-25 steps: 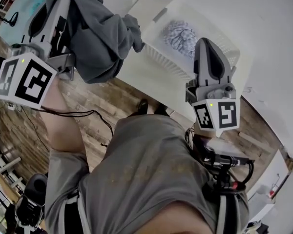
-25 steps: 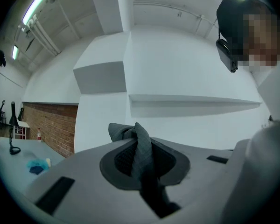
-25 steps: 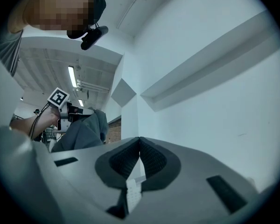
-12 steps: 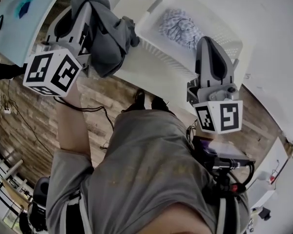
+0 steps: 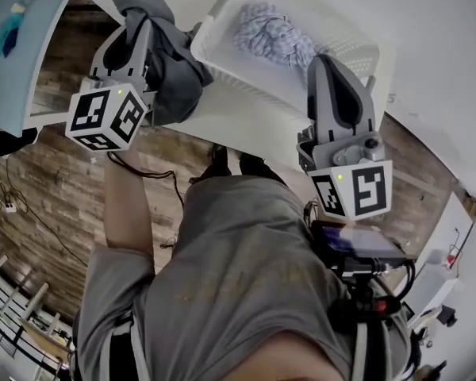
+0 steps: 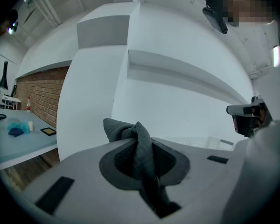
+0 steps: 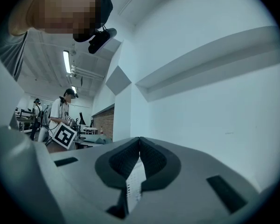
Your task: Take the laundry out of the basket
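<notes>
The left claw [image 5: 138, 27] grips a grey garment [image 5: 174, 66] just beside the white basket [image 5: 222, 54] on the surface [image 5: 246, 125]. A patterned cloth [image 5: 270, 36] lies inside, near the right claw [image 5: 322, 60].

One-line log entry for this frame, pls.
left gripper: shut on grey garment, left of basket | right gripper: shut, empty, at basket | basket: blue-white cloth inside | task: unfinished

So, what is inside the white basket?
One blue-and-white patterned cloth lies bunched inside the basket. The right gripper covers the basket's near right part, so anything lying there cannot be seen.
</notes>
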The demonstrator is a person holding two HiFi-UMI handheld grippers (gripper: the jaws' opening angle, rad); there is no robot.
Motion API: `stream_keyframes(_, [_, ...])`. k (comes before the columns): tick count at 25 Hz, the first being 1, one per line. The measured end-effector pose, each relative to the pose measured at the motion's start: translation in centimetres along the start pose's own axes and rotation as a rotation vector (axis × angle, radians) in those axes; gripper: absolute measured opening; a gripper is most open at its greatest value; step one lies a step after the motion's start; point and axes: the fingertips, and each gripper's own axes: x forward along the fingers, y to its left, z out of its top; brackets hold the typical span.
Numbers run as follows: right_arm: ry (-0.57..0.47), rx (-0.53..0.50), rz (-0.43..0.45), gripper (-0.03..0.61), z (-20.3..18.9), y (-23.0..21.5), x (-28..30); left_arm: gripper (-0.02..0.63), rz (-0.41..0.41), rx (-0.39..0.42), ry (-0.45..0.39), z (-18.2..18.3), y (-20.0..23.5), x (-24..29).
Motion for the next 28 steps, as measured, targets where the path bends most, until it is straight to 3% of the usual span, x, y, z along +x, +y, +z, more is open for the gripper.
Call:
stream_keyframes(4, [0.009,0.009,-0.021,0.008,-0.4,-0.8,-0.3,0.046,-0.023,0.0,0.026,-2.6,-0.5,1.7])
stream_keyframes(11, [-0.01,0.014,-0.03,0.008,0.1,-1.2,-0.7,0.076,-0.052,0.09,0.083,-3.5,-2.9,2.6])
stream_keyframes(13, [-0.013,0.019,-0.03,0.008,0.2,-1.2,-0.7,0.144,-0.045,0.113,0.091,-3.1,-3.2,2.3])
stream_keyframes(16, [-0.02,0.028,-0.027,0.008,0.2,-1.3,-0.7,0.184,-0.05,0.117,0.094,-2.3,-3.6,1.7])
stream_keyframes(28, [-0.08,0.062,0.001,0.008,2.1,-0.8,-1.5,0.183,-0.013,0.199,0.0,4.1,-5.9,-3.2])
